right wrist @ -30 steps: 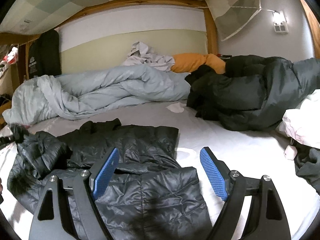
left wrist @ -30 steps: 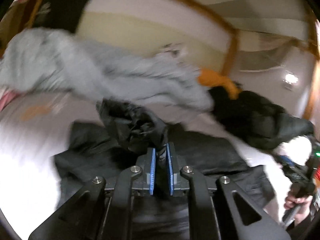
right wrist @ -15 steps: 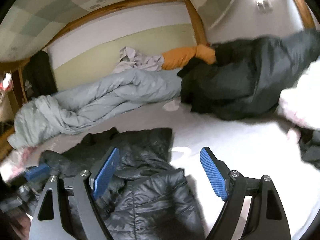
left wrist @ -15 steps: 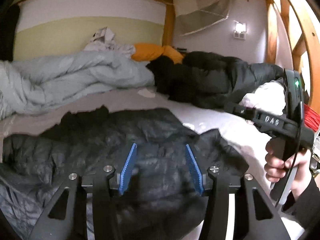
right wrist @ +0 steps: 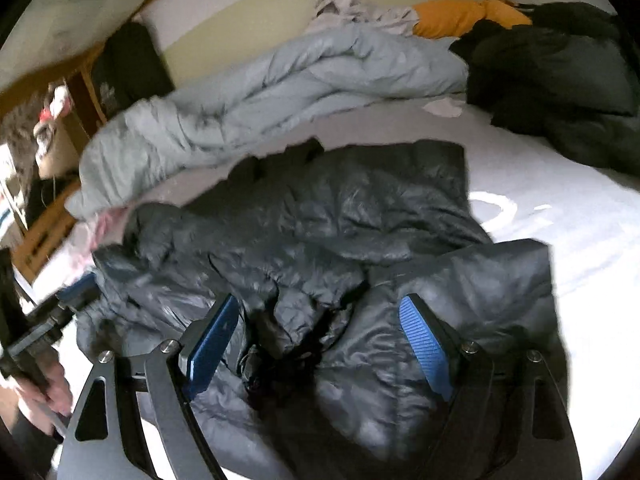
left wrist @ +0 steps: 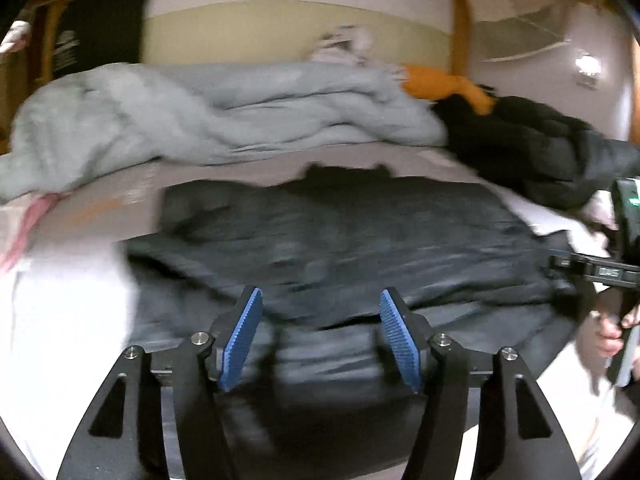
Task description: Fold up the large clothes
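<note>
Presently, item 1: dark puffer jacket [right wrist: 320, 240], spread crumpled on white bed [right wrist: 540, 200], collar toward far side, one front panel folded over at near right.

Item 2: left hand-held gripper [left wrist: 320, 340], low over jacket's near edge. Jaws opening, blue pads [left wrist: 242, 340] apart, nothing pinched betw. them; jacket fabric lies below and ahead. View blurred.

Item 3: right hand-held gripper [right wrist: 320, 344], jaws wide, pads clear of cloth, no grip. Sits above jacket's near middle, bunched folds seen betw. the fingers; folded panel under right finger.

Item 4: the left unit also shows at left edge of right view, by jacket's left sleeve, hand [right wrist: 52, 392] on its handle. Right unit seen at right edge of left view, hand [left wrist: 612, 332] on grip.

Misc. on bed, beyond jacket: grey duvet [right wrist: 260, 92], orange pillow [right wrist: 460, 16], black coat [right wrist: 560, 72] far right. All apart from jacket.
</note>
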The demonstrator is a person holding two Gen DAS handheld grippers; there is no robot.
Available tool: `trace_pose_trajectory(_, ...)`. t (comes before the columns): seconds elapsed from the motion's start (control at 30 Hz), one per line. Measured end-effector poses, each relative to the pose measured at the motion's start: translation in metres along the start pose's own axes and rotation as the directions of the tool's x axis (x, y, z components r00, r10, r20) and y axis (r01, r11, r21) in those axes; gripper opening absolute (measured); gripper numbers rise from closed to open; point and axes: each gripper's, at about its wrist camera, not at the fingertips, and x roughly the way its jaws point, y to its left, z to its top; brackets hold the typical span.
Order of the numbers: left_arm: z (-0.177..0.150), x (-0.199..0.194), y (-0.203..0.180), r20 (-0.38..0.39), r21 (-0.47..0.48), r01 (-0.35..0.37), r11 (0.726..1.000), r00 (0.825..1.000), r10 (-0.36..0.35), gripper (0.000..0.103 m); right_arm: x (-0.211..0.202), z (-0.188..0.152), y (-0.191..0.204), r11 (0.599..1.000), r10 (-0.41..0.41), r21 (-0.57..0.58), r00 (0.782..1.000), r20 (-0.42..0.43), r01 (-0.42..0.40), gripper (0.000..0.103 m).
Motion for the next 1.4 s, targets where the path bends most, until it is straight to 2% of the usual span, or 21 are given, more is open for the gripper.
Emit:
trace_pose_trajectory(0.07, 0.001, 0.000, 0.027, -0.002, -0.033, -0.068, 0.997, 0.998, 0.068, 0.062, 0.012, -0.001, 0.011, 0.999, 0.009, -0.053, 1.000, -0.024, -0.010, 0.064)
trace_pose_trajectory(0.1, 0.002, -0.001, 0.042, -0.004, -0.062, -0.089, 0.994, 0.996, 0.089, 0.062, 0.019, 0.000, 0.016, 0.996, 0.022, -0.081, 0.998, -0.060, -0.027, 0.040)
trace_pose_trajectory(0.13, 0.003, -0.002, 0.056, -0.003, -0.092, -0.104, 0.990, 0.995, 0.104, 0.062, 0.024, 0.001, 0.021, 0.994, 0.029, -0.102, 0.996, -0.082, -0.038, 0.022)
trace_pose_trajectory(0.2, 0.008, -0.003, 0.078, -0.002, -0.134, -0.133, 0.982, 0.991, 0.134, 0.063, 0.026, 0.004, 0.029, 0.987, -0.005, -0.161, 0.999, -0.049, -0.003, 0.013)
trace_pose_trajectory(0.27, 0.012, 0.001, 0.093, -0.006, -0.148, -0.177, 0.973, 0.984, 0.178, 0.063, 0.023, 0.014, 0.035, 0.973, -0.074, -0.220, 0.997, 0.018, 0.076, 0.011)
trace_pose_trajectory(0.33, 0.016, 0.008, 0.104, -0.028, -0.157, -0.214, 0.964, 0.977, 0.213, 0.063, 0.018, 0.037, 0.032, 0.961, -0.137, -0.226, 0.985, 0.109, 0.159, 0.010)
trace_pose_trajectory(0.43, 0.020, 0.022, 0.111, -0.045, -0.181, -0.217, 0.959, 0.976, 0.212, 0.063, 0.014, 0.074, 0.024, 0.933, -0.225, -0.236, 0.952, 0.209, 0.272, 0.010)
trace_pose_trajectory(0.5, 0.021, 0.031, 0.111, -0.056, -0.175, -0.222, 0.959, 0.975, 0.216, 0.063, 0.016, 0.098, 0.020, 0.917, -0.263, -0.237, 0.934, 0.242, 0.320, 0.010)
trace_pose_trajectory(0.57, 0.021, 0.041, 0.108, -0.066, -0.164, -0.220, 0.962, 0.975, 0.212, 0.063, 0.028, 0.115, 0.012, 0.912, -0.290, -0.237, 0.935, 0.203, 0.334, 0.010)
trace_pose_trajectory(0.63, 0.021, 0.054, 0.103, -0.091, -0.148, -0.213, 0.966, 0.975, 0.202, 0.063, 0.046, 0.124, 0.005, 0.891, -0.346, -0.251, 0.924, 0.164, 0.379, 0.010)
trace_pose_trajectory(0.67, 0.021, 0.061, 0.099, -0.108, -0.134, -0.213, 0.968, 0.974, 0.200, 0.063, 0.060, 0.124, 0.001, 0.868, -0.394, -0.273, 0.910, 0.130, 0.415, 0.010)
trace_pose_trajectory(0.73, 0.019, 0.076, 0.092, -0.148, -0.098, -0.224, 0.970, 0.967, 0.208, 0.063, 0.073, 0.118, -0.010, 0.855, -0.430, -0.284, 0.900, 0.079, 0.433, 0.010)
trace_pose_trajectory(0.83, 0.016, 0.093, 0.087, -0.196, -0.055, -0.231, 0.971, 0.956, 0.216, 0.063, 0.080, 0.103, -0.033, 0.878, -0.431, -0.226, 0.903, 0.010, 0.421, 0.010)
trace_pose_trajectory(0.93, 0.007, 0.100, 0.089, -0.231, -0.043, -0.229, 0.973, 0.949, 0.213, 0.064, 0.076, 0.096, -0.056, 0.915, -0.390, -0.128, 0.920, -0.033, 0.383, 0.010)
trace_pose_trajectory(1.07, 0.002, 0.079, 0.088, -0.163, -0.052, -0.187, 0.981, 0.971, 0.176, 0.065, 0.056, 0.093, -0.070, 0.936, -0.347, -0.072, 0.937, -0.026, 0.345, 0.012)
trace_pose_trajectory(1.13, -0.001, 0.062, 0.088, -0.115, -0.062, -0.153, 0.986, 0.983, 0.145, 0.074, 0.045, 0.090, -0.066, 0.930, -0.357, -0.091, 0.934, 0.003, 0.356, 0.030)
trace_pose_trajectory(1.17, -0.003, 0.052, 0.089, -0.097, -0.071, -0.140, 0.988, 0.986, 0.133, 0.083, 0.034, 0.086, -0.062, 0.922, -0.371, -0.103, 0.928, 0.033, 0.373, 0.054)
trace_pose_trajectory(1.2, -0.004, 0.045, 0.090, -0.085, -0.084, -0.131, 0.988, 0.989, 0.124, 0.085, 0.022, 0.082, -0.059, 0.917, -0.380, -0.103, 0.923, 0.066, 0.385, 0.080)
trace_pose_trajectory(1.23, -0.005, 0.038, 0.092, -0.074, -0.100, -0.114, 0.988, 0.991, 0.107, 0.086, 0.009, 0.077, -0.058, 0.921, -0.371, -0.089, 0.923, 0.105, 0.380, 0.086)
trace_pose_trajectory(1.27, -0.005, 0.033, 0.093, -0.072, -0.113, -0.098, 0.989, 0.993, 0.090, 0.086, -0.003, 0.072, -0.057, 0.932, -0.346, -0.070, 0.929, 0.128, 0.357, 0.086)
trace_pose_trajectory(1.4, -0.008, 0.028, 0.100, -0.098, -0.180, -0.036, 0.983, 0.995, 0.019, 0.086, -0.028, 0.054, -0.069, 0.965, -0.260, 0.028, 0.963, 0.068, 0.259, 0.086)
